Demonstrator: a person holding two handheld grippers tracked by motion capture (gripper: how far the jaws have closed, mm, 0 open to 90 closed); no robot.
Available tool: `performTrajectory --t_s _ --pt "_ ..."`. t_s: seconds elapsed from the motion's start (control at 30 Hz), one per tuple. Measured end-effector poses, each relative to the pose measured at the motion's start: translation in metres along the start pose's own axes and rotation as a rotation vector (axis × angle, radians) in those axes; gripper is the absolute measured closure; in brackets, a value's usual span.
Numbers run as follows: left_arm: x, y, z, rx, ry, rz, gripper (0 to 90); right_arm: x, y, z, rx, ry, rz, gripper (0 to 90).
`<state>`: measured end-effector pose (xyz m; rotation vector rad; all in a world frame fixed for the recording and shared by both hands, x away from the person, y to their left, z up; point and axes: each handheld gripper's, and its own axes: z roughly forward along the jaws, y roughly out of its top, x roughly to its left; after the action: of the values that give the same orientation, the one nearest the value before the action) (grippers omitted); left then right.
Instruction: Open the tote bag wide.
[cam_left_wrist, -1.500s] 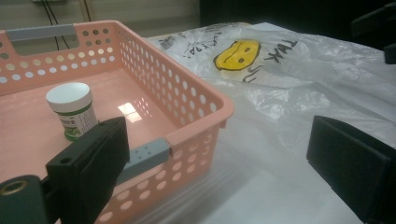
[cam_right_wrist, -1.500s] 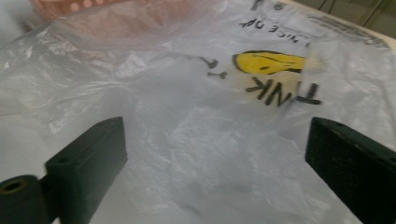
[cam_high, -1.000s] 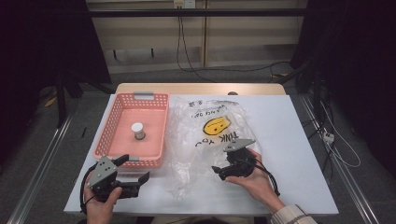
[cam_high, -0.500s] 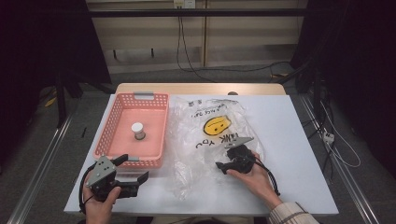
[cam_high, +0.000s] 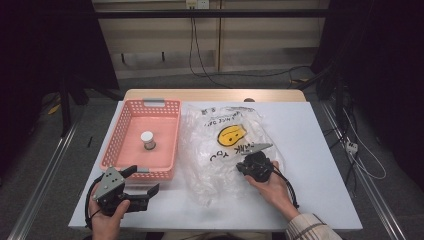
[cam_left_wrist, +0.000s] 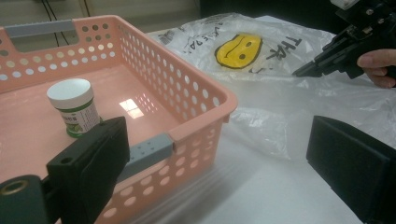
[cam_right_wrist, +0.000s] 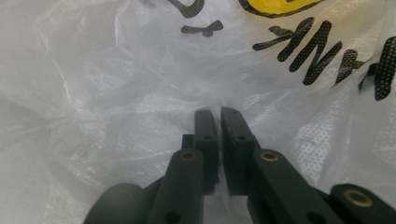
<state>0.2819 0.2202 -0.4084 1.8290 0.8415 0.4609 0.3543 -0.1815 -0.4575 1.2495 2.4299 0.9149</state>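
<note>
The right gripper (cam_right_wrist: 219, 114) rests on the crinkled clear plastic bag with a yellow smiley face (cam_high: 220, 150), which lies flat on the white worktop (cam_high: 315, 150) just beside the pink perforated plastic basket (cam_high: 116, 145). Its jaws have just been closing and now stand pressed together, pinching a fold of the bag's film. The left gripper (cam_high: 142, 186) sits near the basket's front corner, jaws spread wide and holding nothing. A small white-lidded jar (cam_left_wrist: 74, 106) stands upright inside the basket.

Basket (cam_high: 116, 150) sitting on table (cam_high: 320, 165) at 9 o'clock; jar (cam_high: 147, 140) standing upright in basket. Plastic bag (cam_high: 210, 165) lying just beside basket at 3 o'clock. Right gripper (cam_high: 243, 166) resting on plastic bag; left gripper (cam_high: 142, 187) at 6 o'clock of basket.
</note>
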Motion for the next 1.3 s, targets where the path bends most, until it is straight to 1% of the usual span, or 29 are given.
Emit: performTrajectory --t_s 0.07,0.13,0.17,0.2,0.33,0.37,0.4,0.43,0.47,0.5,0.6,0.63,0.7,0.83,0.93,0.97,1.07,1.17,1.27,1.3 --pt "0.000 0.000 -0.001 0.000 0.001 -0.002 5.9 0.001 0.001 0.000 -0.001 -0.004 0.004 90.0" --pt "0.000 0.000 -0.001 -0.001 0.002 -0.005 5.9 0.001 0.001 -0.003 -0.025 -0.002 0.006 90.0" --pt "0.001 0.000 -0.001 -0.002 0.001 -0.005 5.9 0.001 0.002 -0.005 -0.040 -0.017 0.004 90.0" --pt "0.001 0.000 -0.001 -0.003 0.001 -0.008 5.9 0.001 0.003 -0.008 -0.056 -0.016 0.006 90.0" --pt "0.000 0.000 -0.001 -0.001 0.001 -0.005 5.9 0.000 0.009 -0.017 -0.093 0.019 0.030 90.0" --pt "0.000 -0.001 -0.001 -0.004 0.002 -0.007 5.9 0.000 0.010 -0.018 -0.102 0.021 0.033 90.0" --pt "0.000 0.000 -0.002 -0.003 0.002 -0.006 5.9 0.000 0.010 -0.018 -0.102 0.021 0.033 90.0" --pt "0.000 0.000 -0.002 -0.004 0.002 -0.008 5.9 0.001 0.014 -0.022 -0.120 0.032 0.029 90.0" --pt "0.001 0.000 -0.002 -0.004 0.002 -0.009 5.8 0.001 0.016 -0.024 -0.132 0.033 0.027 90.0" --pt "0.001 0.000 -0.002 -0.004 0.003 -0.008 5.8 0.001 0.016 -0.024 -0.132 0.033 0.027 90.0" --pt "0.000 0.000 -0.002 -0.003 0.004 -0.009 5.9 0.001 0.023 -0.032 -0.173 0.052 0.018 90.0" --pt "0.000 0.000 -0.002 -0.003 0.003 -0.008 5.9 0.001 0.023 -0.032 -0.173 0.052 0.018 90.0" --pt "0.000 0.000 -0.002 -0.003 0.004 -0.008 5.9 0.001 0.026 -0.035 -0.190 0.061 0.011 90.0" --pt "0.001 -0.001 -0.002 -0.002 0.008 -0.009 6.3 0.002 0.033 -0.040 -0.217 0.075 0.009 90.0" --pt "0.001 -0.001 -0.002 -0.001 0.010 -0.008 6.5 0.001 0.038 -0.043 -0.235 0.075 0.021 90.0" --pt "0.001 -0.001 -0.002 -0.002 0.010 -0.012 6.4 0.000 0.039 -0.043 -0.242 0.082 0.026 90.0" --pt "0.001 -0.001 -0.003 -0.003 0.010 -0.009 6.4 -0.001 0.041 -0.044 -0.247 0.081 0.027 90.0" --pt "0.001 -0.001 -0.003 -0.003 0.009 -0.010 6.4 -0.002 0.045 -0.046 -0.259 0.090 0.033 90.0" --pt "0.001 -0.001 -0.003 -0.003 0.010 -0.009 6.4 -0.004 0.053 -0.054 -0.287 0.096 0.029 90.0" --pt "0.001 -0.001 -0.003 -0.003 0.009 -0.008 6.4 -0.004 0.053 -0.054 -0.287 0.096 0.029 90.0"
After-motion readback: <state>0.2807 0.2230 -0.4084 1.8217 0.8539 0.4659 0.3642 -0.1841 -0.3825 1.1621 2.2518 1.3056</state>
